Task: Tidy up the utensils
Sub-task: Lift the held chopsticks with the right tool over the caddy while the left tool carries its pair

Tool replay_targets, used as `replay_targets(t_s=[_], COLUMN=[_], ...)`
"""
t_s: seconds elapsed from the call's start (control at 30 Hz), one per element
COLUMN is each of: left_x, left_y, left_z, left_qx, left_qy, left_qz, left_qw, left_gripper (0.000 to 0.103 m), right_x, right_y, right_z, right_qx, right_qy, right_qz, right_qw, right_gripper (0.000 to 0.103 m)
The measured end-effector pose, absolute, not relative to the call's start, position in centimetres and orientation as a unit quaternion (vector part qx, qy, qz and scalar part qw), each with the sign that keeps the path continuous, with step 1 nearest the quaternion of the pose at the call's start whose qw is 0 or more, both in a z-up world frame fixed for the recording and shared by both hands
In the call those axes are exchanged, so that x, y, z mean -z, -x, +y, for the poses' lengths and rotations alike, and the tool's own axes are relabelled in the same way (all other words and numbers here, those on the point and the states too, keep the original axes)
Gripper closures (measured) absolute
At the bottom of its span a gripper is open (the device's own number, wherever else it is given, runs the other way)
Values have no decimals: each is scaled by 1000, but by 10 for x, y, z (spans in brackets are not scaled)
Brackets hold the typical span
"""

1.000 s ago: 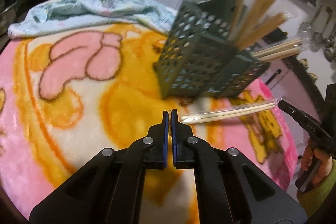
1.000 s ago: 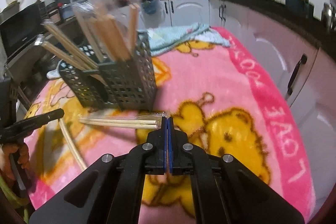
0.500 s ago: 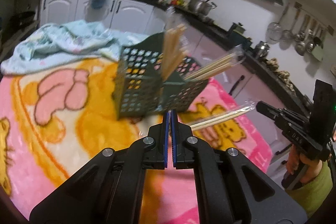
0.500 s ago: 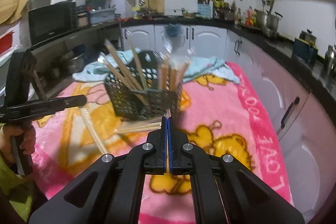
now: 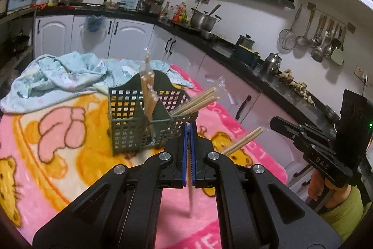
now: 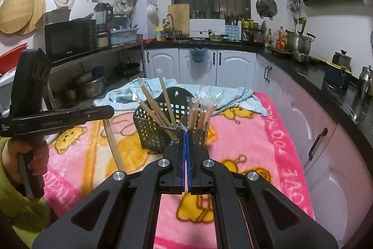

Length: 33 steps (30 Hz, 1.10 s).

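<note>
A dark green mesh utensil basket stands on the pink cartoon blanket; it also shows in the right wrist view. Wrapped chopstick pairs stand in its compartments. My left gripper is shut on a wrapped chopstick pair that sticks out to its right, raised above the blanket. My right gripper is shut on the clear wrapper end of a chopstick pair, held up in front of the basket. One pair lies on the blanket left of the basket.
A crumpled light blue cloth lies on the blanket behind the basket. Kitchen counters and white cabinets run behind and to the right of the table. The other hand-held gripper is at the right of the left wrist view.
Both grippers have risen and pulled back from the blanket, each lifting a chopstick pair it holds. The basket now appears farther off and lower in both views.
</note>
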<state>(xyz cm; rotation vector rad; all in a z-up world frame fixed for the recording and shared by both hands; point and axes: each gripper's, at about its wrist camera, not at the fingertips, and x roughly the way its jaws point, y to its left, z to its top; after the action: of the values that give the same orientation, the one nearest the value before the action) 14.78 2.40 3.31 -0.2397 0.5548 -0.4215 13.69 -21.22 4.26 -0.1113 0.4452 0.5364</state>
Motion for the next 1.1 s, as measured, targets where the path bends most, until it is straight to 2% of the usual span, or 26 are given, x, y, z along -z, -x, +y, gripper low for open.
replay_targets(t_s=[0.6,1.1], left_x=[-99,-201], left_y=[-140,-151], left_z=[29,51], left_qx=[207,184], left_qy=[97,74], left_qz=[204,110], left_qw=[952,974], left_gripper=[103,103], right_x=[-88,-163], right_y=[-123,-136], right_z=[-199,-171], right_qx=[-289,-302], right_qy=[57,69], right_qz=[165,106], right_qw=[941,945], right_gripper=[102,102])
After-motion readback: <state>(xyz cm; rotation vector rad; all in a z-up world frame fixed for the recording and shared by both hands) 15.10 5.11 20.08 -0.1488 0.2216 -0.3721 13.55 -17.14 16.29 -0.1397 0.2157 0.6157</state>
